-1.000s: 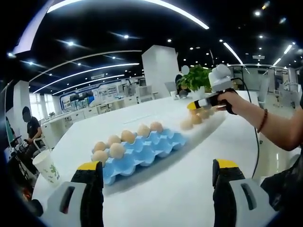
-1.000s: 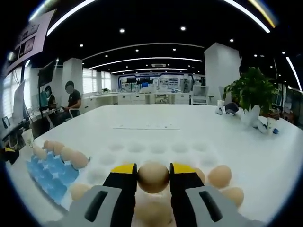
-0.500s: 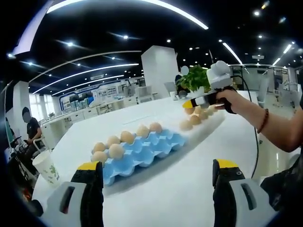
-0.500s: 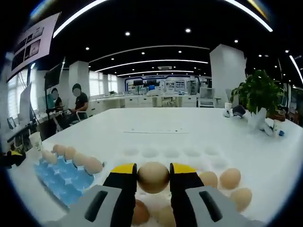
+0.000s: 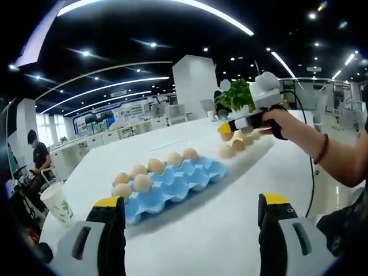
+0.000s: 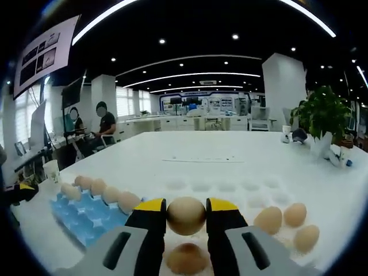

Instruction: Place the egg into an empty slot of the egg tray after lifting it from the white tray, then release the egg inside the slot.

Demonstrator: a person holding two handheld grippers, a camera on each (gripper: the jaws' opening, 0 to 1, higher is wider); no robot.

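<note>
So my right gripper had its yellow-tipped jaws pinched snug on a smooth tan egg, held up clear of the flat white dimpled tray it came off. A few more eggs sat on that white tray at about 4 o'clock in the right gripper view, and another one right under my jaws at 6.

I'd call this the carry step: lift done, placing not started. The moulded light-blue egg tray was over at 8 o'clock in that view, with a row of eggs along its far edge and empty cups on the near side. Next move, as I judged it, was to swing left, line up over one of those empty cups, ease down, and only then let go.

Egg orientation: it looked nearly round from my camera, maybe a touch wider across the jaws, so I honestly couldn't tell where the pointy end faced.

My left gripper was just hanging over the white tabletop with jaws spread wide, holding nothing, blue tray at 11 o'clock.
</note>
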